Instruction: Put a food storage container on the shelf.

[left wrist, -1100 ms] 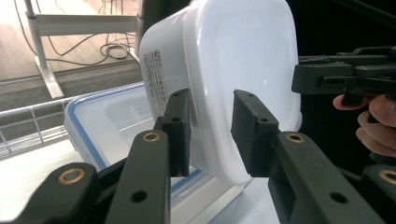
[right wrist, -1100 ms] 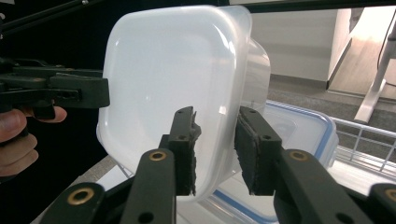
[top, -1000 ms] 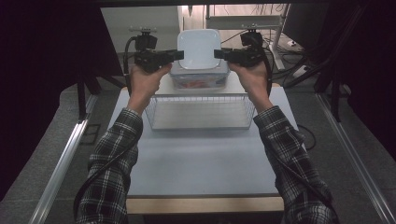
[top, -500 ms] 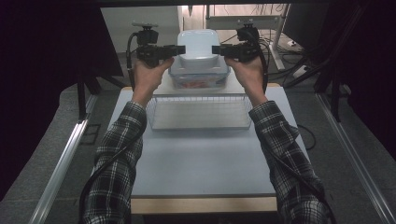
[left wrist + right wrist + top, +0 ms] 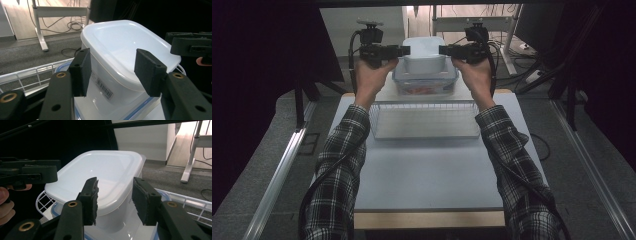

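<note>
The white tub (image 5: 424, 56) sat on a blue-rimmed container (image 5: 426, 84) behind the wire basket (image 5: 424, 120). Both left gripper (image 5: 404, 50) and right gripper (image 5: 445, 50) had just opened, jaws apart, flanking its rim without contact. The lower container's reddish contents were indistinct.

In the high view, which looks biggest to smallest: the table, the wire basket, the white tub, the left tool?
1. table
2. wire basket
3. white tub
4. left tool

The tub and tool sit farther from the camera, so they look smaller than they are.
</note>
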A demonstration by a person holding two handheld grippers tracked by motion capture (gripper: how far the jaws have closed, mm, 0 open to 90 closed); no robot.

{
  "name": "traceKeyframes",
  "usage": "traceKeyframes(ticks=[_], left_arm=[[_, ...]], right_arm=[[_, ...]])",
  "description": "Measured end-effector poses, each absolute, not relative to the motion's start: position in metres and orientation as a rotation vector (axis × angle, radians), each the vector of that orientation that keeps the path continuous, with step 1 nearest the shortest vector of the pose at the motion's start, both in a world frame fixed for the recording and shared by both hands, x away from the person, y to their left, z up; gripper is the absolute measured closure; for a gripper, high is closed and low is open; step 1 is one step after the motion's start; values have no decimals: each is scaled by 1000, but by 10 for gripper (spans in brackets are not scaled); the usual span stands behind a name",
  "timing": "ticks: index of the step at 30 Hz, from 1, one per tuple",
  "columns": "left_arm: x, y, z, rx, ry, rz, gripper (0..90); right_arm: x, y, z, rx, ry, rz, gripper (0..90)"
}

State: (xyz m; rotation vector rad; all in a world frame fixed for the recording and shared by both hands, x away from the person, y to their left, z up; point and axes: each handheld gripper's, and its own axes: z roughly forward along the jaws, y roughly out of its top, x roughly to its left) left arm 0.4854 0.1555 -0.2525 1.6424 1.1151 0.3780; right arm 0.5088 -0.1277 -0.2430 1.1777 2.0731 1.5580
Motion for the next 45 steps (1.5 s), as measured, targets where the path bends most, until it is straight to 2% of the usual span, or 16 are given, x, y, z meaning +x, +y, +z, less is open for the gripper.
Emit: traceKeyframes(ticks=[2, 6, 8, 9, 12, 17, 27, 32, 45], left_arm=[[483, 156, -251, 1646, 1099, 383, 432], [480, 156, -251, 1651, 1043, 356, 306], [478, 154, -253, 1671, 1006, 350, 228], [477, 153, -254, 1685, 992, 347, 228], [469, 147, -257, 1732, 947, 374, 156], [462, 144, -259, 1778, 942, 394, 98], [439, 138, -276, 1869, 913, 418, 43], [429, 139, -284, 1903, 902, 451, 35], [404, 151, -308, 1921, 869, 438, 33]], right_arm=[[507, -129, -242, 1163, 2070, 1566, 515], [504, -133, -241, 1140, 2089, 1576, 420], [501, -135, -244, 1108, 2107, 1579, 325], [501, -135, -244, 1108, 2107, 1579, 325], [496, -136, -248, 1067, 2132, 1599, 238], [488, -139, -252, 1006, 2179, 1604, 191], [470, -146, -265, 953, 2222, 1571, 111], [460, -150, -273, 923, 2245, 1560, 91], [434, -158, -295, 868, 2293, 1529, 66]])
